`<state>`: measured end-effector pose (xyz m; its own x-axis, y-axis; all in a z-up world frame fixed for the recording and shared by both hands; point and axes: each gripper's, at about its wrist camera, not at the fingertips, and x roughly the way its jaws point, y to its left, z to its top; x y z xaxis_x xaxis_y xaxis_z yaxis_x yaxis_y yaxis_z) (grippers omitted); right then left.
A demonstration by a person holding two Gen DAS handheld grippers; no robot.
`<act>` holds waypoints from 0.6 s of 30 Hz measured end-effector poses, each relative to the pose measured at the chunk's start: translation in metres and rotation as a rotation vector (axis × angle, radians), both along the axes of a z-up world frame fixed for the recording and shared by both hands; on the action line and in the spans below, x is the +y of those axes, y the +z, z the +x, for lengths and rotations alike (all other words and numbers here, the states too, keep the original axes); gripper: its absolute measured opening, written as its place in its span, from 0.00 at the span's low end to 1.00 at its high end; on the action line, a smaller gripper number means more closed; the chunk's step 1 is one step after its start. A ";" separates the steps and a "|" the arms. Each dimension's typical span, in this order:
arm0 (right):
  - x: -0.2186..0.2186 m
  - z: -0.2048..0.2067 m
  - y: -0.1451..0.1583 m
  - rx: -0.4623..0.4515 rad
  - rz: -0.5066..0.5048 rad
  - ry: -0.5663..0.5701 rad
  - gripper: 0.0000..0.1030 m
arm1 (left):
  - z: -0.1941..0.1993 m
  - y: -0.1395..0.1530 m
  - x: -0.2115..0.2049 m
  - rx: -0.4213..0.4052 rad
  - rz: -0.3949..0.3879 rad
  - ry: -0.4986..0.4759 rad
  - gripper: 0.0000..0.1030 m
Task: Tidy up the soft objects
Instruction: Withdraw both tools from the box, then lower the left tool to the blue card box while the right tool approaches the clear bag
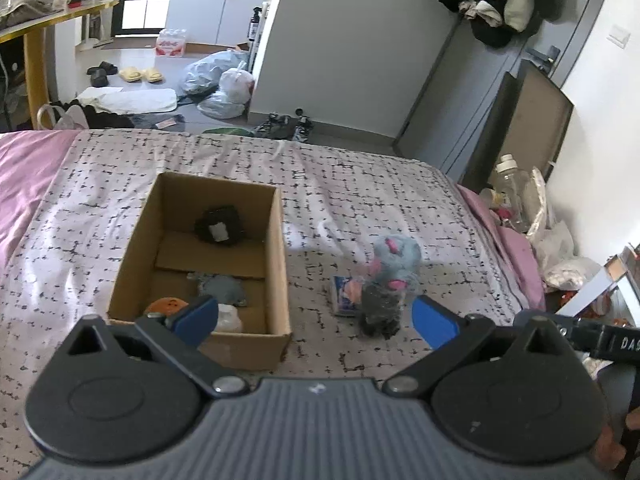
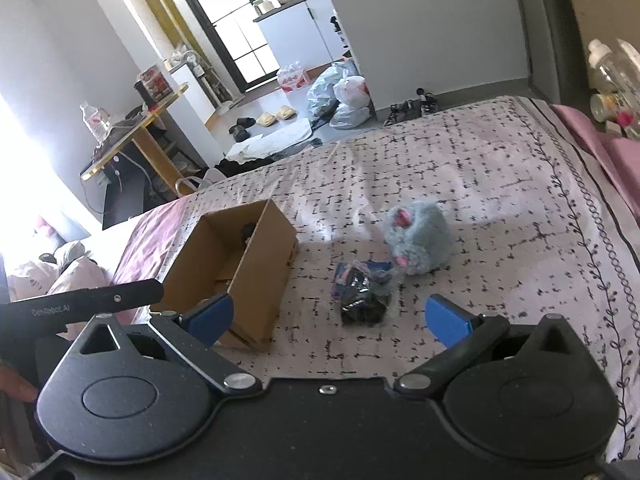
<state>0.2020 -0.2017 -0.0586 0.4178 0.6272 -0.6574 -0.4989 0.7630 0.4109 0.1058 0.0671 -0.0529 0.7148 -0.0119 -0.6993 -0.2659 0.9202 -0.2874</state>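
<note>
An open brown cardboard box (image 1: 200, 264) sits on the black-flecked pale bedspread (image 1: 360, 184). Right of the box, apart from it, lies a crinkly dark plastic-wrapped bundle (image 2: 365, 295), and touching that bundle's far right side sits a fluffy grey-blue plush toy (image 2: 420, 240). Inside the box, a flat grey soft item (image 1: 224, 288) lies nearer than a black fuzzy item (image 1: 220, 226) at the far wall.

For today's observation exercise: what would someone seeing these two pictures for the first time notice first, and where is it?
Most striking is the open cardboard box on the patterned bedspread, already holding a few small items. Just to its right lies a fluffy grey-blue plush toy with pink patches, with a dark plastic-wrapped bundle in front. Both grippers hang open and empty.
</note>
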 end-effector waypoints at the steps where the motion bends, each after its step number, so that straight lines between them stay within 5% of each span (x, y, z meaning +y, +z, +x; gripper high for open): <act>1: -0.003 0.000 -0.002 0.004 -0.001 -0.004 1.00 | 0.001 0.000 -0.002 -0.001 -0.002 -0.006 0.99; 10: -0.025 0.006 -0.018 0.053 0.046 -0.047 0.98 | 0.011 -0.004 -0.021 -0.017 0.009 -0.086 0.94; 18: -0.033 0.019 -0.043 0.133 0.098 -0.070 0.83 | 0.031 -0.017 -0.030 0.016 -0.016 -0.129 0.72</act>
